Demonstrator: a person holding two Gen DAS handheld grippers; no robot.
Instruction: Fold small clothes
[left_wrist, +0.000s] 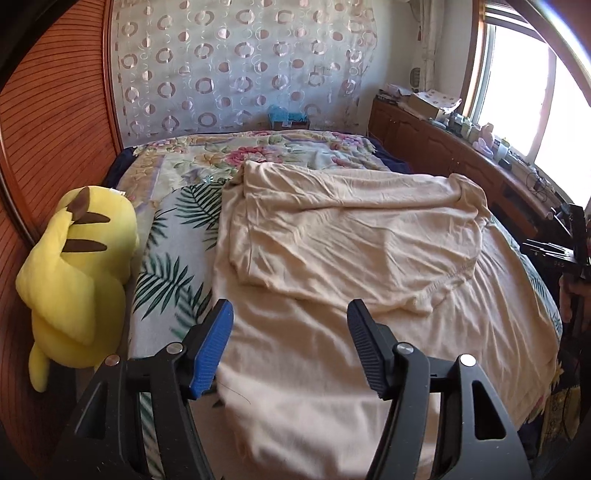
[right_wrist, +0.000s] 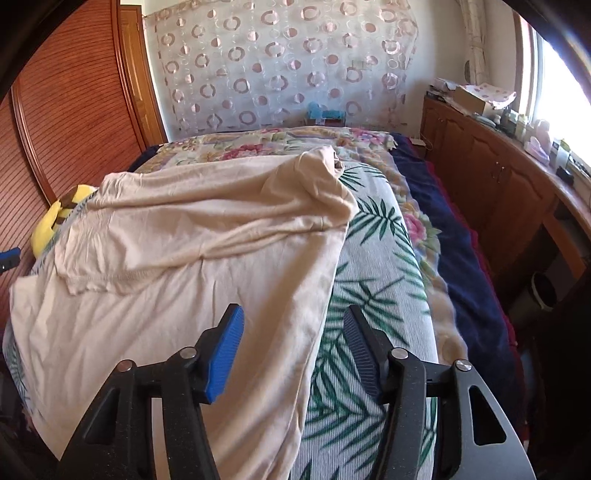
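**Folding the beige shirt: next pinch on the near hem**

Lying on the leaf-print cover (right_wrist: 373, 258) of the bed, the beige shirt (left_wrist: 332, 240) has its far part already doubled over toward the near side. Left gripper (left_wrist: 290, 314) hovers with jaws apart, empty, over the shirt's near left area. Right gripper (right_wrist: 293, 319) is also parted and empty, straddling the shirt's right edge. Best move, likely: lower both onto matching near corners, pinch one fabric layer only, lift evenly, keep edges aligned. Yellow plush (left_wrist: 77, 266) sits left, clear.

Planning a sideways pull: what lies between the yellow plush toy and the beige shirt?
Only a strip of leaf-print cover separates the plush toy and the shirt, in the left wrist view.
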